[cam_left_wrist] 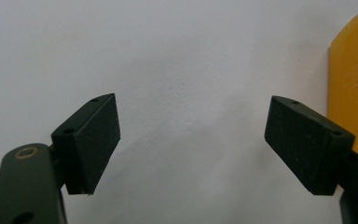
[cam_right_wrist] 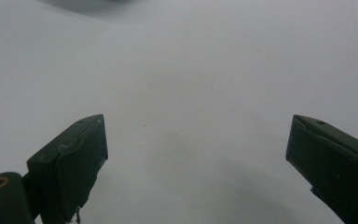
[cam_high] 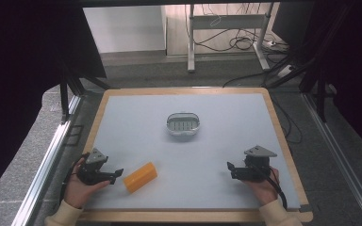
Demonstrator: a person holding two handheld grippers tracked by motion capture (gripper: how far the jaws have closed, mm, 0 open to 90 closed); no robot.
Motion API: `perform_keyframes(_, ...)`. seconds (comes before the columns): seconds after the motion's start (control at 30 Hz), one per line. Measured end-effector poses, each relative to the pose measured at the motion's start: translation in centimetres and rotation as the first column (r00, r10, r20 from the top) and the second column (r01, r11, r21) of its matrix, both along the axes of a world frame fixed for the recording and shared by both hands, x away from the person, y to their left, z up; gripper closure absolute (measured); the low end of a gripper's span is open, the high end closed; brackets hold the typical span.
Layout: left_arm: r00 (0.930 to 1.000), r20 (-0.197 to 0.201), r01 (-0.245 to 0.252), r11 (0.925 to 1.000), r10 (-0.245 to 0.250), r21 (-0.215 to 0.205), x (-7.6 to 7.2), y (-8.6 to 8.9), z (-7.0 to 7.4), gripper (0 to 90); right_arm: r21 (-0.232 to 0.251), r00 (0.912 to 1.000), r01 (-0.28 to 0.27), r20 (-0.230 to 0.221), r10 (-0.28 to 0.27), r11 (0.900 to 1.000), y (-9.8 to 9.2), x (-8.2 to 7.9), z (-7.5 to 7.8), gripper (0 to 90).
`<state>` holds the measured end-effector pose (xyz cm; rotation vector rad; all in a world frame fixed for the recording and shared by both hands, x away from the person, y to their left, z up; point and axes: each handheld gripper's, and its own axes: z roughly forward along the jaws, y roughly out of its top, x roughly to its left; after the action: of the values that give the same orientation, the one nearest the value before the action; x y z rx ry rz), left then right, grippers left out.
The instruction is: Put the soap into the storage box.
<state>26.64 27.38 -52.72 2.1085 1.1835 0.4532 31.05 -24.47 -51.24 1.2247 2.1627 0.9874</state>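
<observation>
At the near left corner of the table, the left gripper (cam_high: 115,175) rests low in the person's left hand (cam_high: 79,186), its jaws spread wide with nothing between them. In the left gripper view the two black pads (cam_left_wrist: 95,140) stand far apart over bare grey surface, and an orange edge shows at the right border, just past the right-hand jaw. That edge belongs to the orange block (cam_high: 140,177), which in the high view lies flat on the table just beside the left gripper's tips, its long side angled up toward the right; whether the tips touch it is hard to tell, but it is not between the jaws. Across the near edge, well apart from the block, the right gripper (cam_high: 231,169) sits in the person's right hand (cam_high: 262,188), pointing left toward the middle of the table, with a grey three-cornered plate on top and a black cable trailing back past the cream sleeve. Its jaws are spread wide too: the right gripper view shows the pads at either side with only plain table surface and a soft shadow between them. Farther out, near the middle of the light grey table top (cam_high: 217,141), stands a small oval grey tray (cam_high: 184,124) with a slotted bottom, well apart from both grippers and the block. A wooden rim frames the table.
</observation>
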Motion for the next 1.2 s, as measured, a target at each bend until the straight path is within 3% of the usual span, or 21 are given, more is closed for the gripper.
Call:
perform_keyframes(0.2, 1.0, -0.007, 0.004, 1.0, -0.004, 0.008, 0.1, 0.0, -0.2, 17.6, -0.033, 0.9993, -0.023, 0.028, 0.024, 0.999, 0.5, -0.1, 0.1, 8.9)
perform_keyframes(0.53, 0.9999, -0.011, 0.005, 1.0, -0.005, 0.008, 0.0, 0.2, -0.1, 17.4, -0.027, 0.9995, -0.023, 0.021, 0.024, 0.999, 0.2, -0.2, 0.2, 12.6)
perform_keyframes(0.6, 0.9997, -0.026, 0.002, 0.9997, -0.003, -0.022, 0.2, 0.3, 0.0, 16.9, -0.025, 0.9993, -0.034, 0.015, 0.035, 0.999, 0.5, -0.4, 0.2, 13.3)
perform_keyframes(0.8, 0.9995, -0.03, -0.008, 0.9999, 0.007, -0.008, 0.2, 0.4, 0.3, 17.4, -0.04, 0.9985, -0.05, 0.022, 0.051, 0.998, 0.9, -0.6, 0.3, 13.5)
perform_keyframes(0.93, 0.9995, -0.032, 0.001, 0.9996, -0.002, -0.027, 0.0, 0.6, 0.8, 20.2, -0.033, 0.9986, -0.048, 0.022, 0.049, 0.998, 0.8, -0.5, 0.3, 13.4)
perform_keyframes(1.03, 0.9998, -0.013, 0.015, 0.9977, -0.016, -0.066, -0.3, 0.8, 2.2, 21.0, -0.027, 0.9987, -0.044, 0.024, 0.044, 0.999, 0.7, -0.6, 0.4, 13.4)
perform_keyframes(1.1, 0.9997, -0.004, 0.022, 0.9979, -0.023, -0.061, -0.4, 0.7, 3.3, 21.2, -0.026, 0.9987, -0.042, 0.029, 0.043, 0.999, 0.7, -0.7, 0.5, 13.5)
perform_keyframes(1.2, 0.9998, -0.009, 0.017, 0.998, -0.018, -0.061, -0.5, 0.7, 3.9, 24.7, -0.029, 0.9981, -0.051, 0.034, 0.052, 0.998, 0.8, -0.9, 0.5, 13.5)
